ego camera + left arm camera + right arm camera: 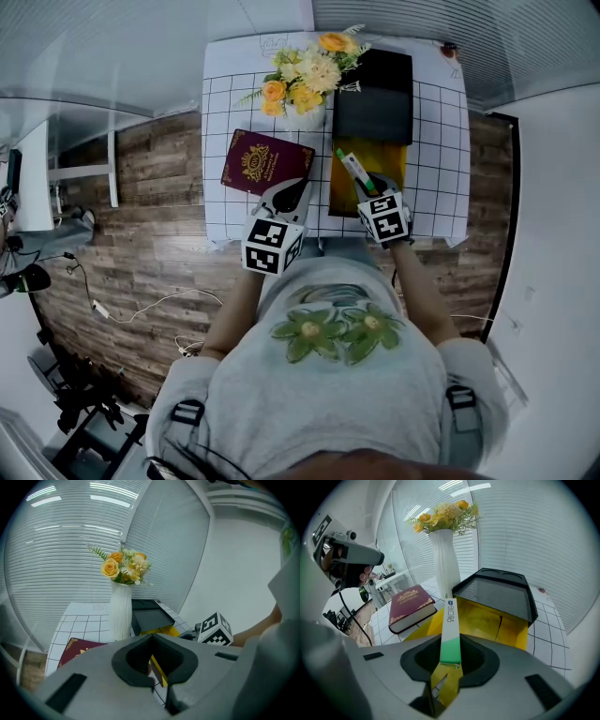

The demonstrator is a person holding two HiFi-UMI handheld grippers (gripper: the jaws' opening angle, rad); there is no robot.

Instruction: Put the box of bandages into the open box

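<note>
right gripper (371,186) clamped on the near end of the box of bandages (356,170), long axis toward 11 o'clock, above the yellow open box (394,159); its cavity lies at 12 o'clock. left gripper (286,199) farther off, jaws apart, empty.

Left gripper (292,187) jaws slightly apart and empty; right gripper (367,184) jaws clamp the bandage box (356,170).
</note>
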